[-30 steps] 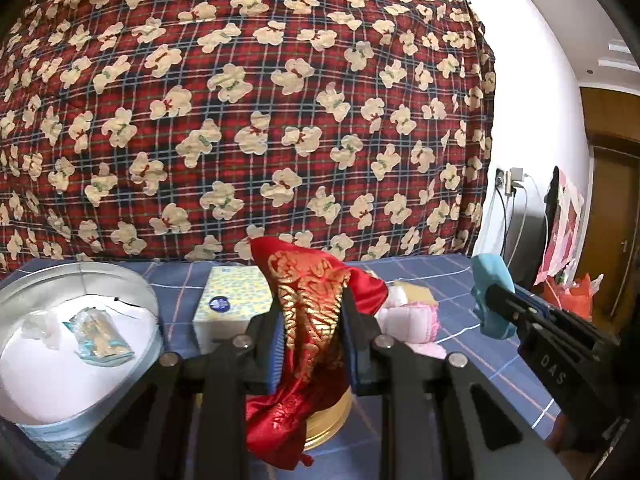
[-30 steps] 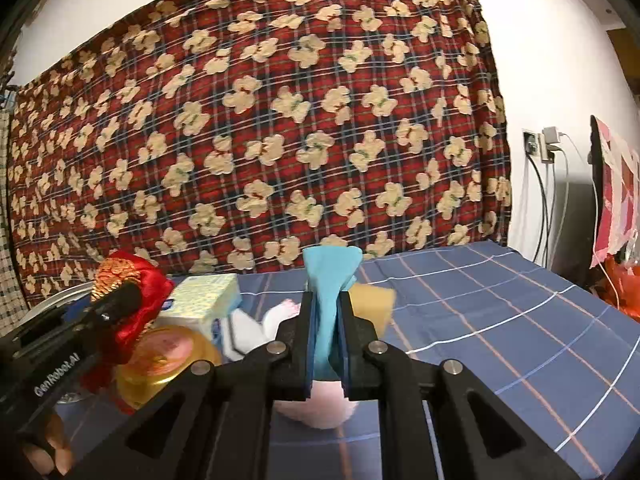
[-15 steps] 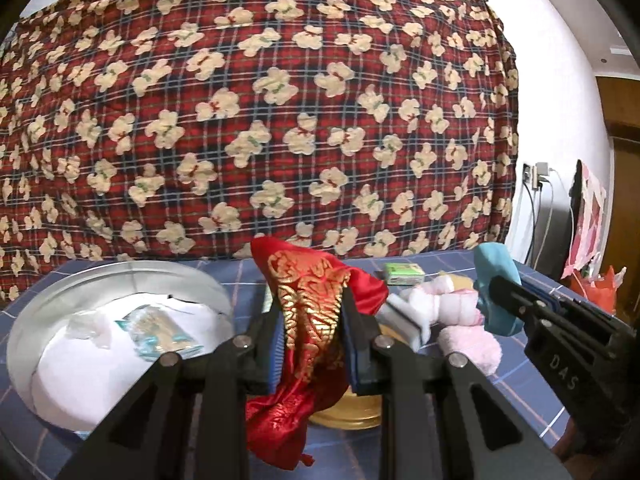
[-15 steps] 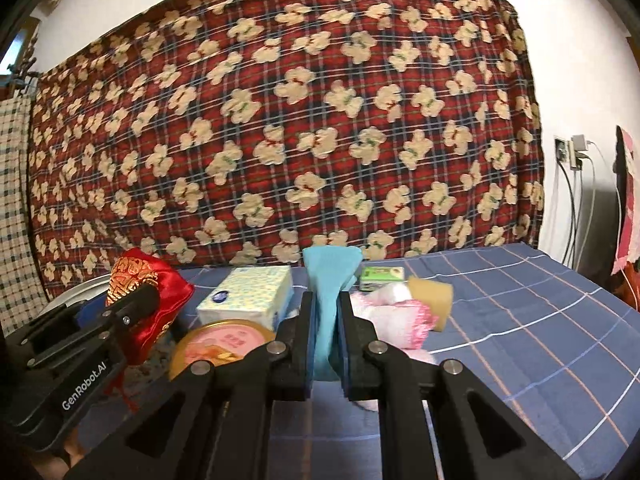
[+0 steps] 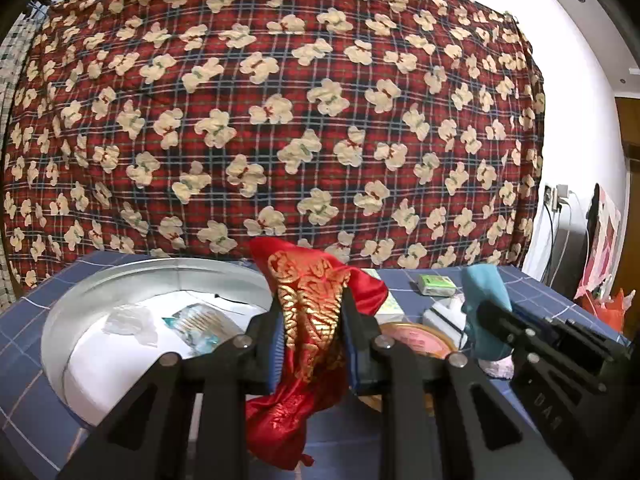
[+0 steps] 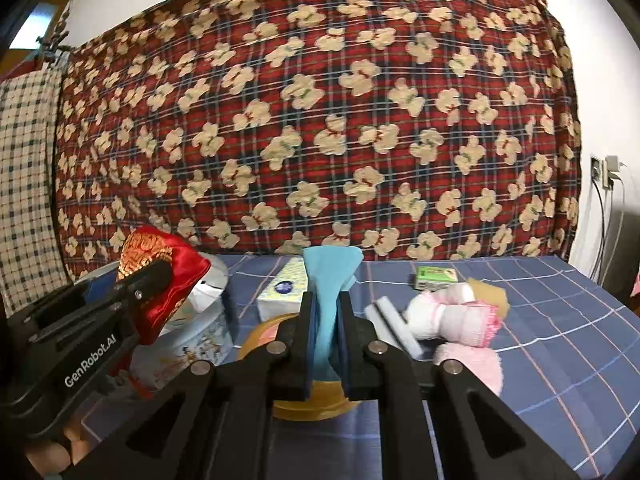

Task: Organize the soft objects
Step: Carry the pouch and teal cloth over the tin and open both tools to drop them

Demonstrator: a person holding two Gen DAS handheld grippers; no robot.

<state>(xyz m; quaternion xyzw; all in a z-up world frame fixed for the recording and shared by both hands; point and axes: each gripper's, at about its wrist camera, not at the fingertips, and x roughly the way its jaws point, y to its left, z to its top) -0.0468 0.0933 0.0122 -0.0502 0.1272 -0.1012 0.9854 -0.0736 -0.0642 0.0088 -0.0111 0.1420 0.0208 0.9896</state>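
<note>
Hanging from the left tool (image 5: pixel 313 332), a red and gold satin pouch (image 5: pixel 310 320) sits pinched between the two fingers, its top fanned above them and its tail drooping below toward the blue checked tabletop (image 5: pixel 24 364). That tool is clenched on the pouch. Just left of it stands a round metal tin (image 5: pixel 56 320) with a plastic packet (image 5: pixel 200 326) inside. To the right, the other tool shows from the side.

From the right wrist, a teal cloth (image 6: pixel 330 300) stands upright, squeezed between the right tool's (image 6: pixel 325 332) fingers, which grasp it firmly. Beneath and behind lies a round yellow lid (image 6: pixel 260 336); a tissue box (image 6: pixel 282 292), rolled white and pink socks (image 6: pixel 452 316) and a small green box (image 6: pixel 435 276) rest beyond on the tabletop.
</note>
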